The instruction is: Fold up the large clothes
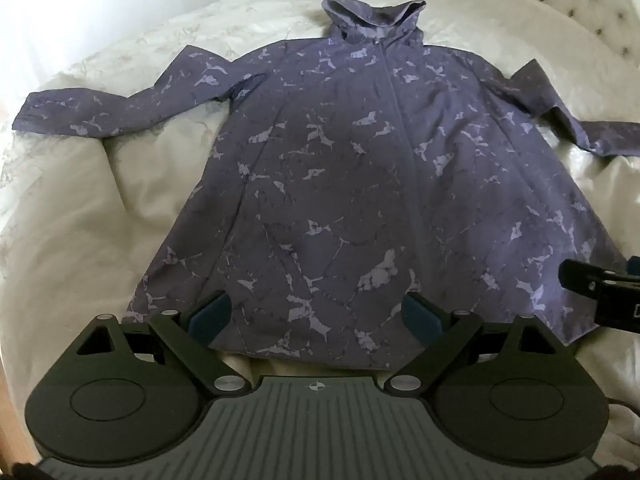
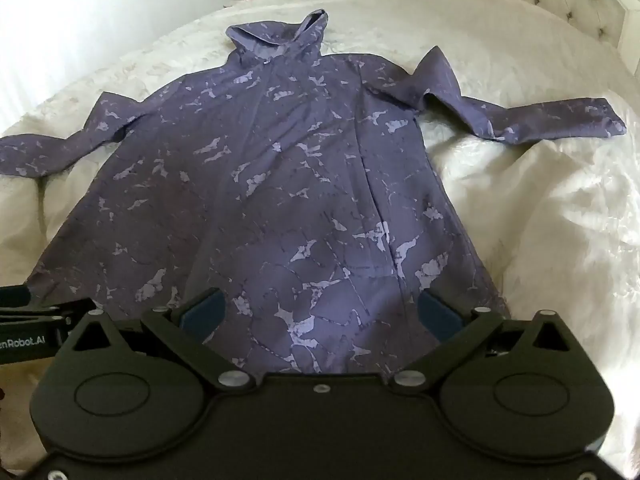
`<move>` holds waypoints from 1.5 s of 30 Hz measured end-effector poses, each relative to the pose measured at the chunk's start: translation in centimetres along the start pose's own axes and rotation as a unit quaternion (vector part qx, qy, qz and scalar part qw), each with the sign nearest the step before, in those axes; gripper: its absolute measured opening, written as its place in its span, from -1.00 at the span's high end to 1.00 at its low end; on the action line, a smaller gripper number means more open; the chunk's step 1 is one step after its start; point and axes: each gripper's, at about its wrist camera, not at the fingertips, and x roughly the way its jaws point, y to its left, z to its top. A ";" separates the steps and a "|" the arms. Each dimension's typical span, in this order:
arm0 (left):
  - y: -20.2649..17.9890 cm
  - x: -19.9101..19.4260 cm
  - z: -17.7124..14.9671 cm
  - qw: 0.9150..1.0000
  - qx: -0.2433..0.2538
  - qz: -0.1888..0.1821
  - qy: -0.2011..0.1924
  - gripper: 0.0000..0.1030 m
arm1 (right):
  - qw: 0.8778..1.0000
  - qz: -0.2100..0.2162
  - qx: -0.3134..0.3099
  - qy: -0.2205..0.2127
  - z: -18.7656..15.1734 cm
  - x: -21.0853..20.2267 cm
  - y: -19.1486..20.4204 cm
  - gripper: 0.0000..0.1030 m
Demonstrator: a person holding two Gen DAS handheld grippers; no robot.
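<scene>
A purple hooded jacket with pale marbled print lies flat on the cream bedspread, hood at 12 o'clock; left gripper and right gripper hover, jaws spread wide, over its 6 o'clock hem

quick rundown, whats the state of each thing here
jacket: unfolded, spread flat, front up, zipped
hood: rumpled at the far end
sleeves: both out sideways, bent
left tongs: open over the hem, empty
right tongs: open over the hem, empty
bedcover: wrinkled
</scene>
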 end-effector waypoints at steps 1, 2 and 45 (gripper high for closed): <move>0.0 0.1 0.0 1.000 0.000 0.000 0.000 -0.80 | 1.000 -0.001 0.001 0.001 -0.1 0.1 0.0 -0.98; 0.0 0.1 0.0 1.000 0.000 0.000 0.001 -0.80 | 1.000 -0.001 0.001 0.001 -0.1 0.2 0.0 -0.98; -0.1 2.7 0.6 0.999 0.016 0.001 0.029 -0.80 | 0.999 -0.008 0.002 0.046 0.8 2.9 0.2 -0.98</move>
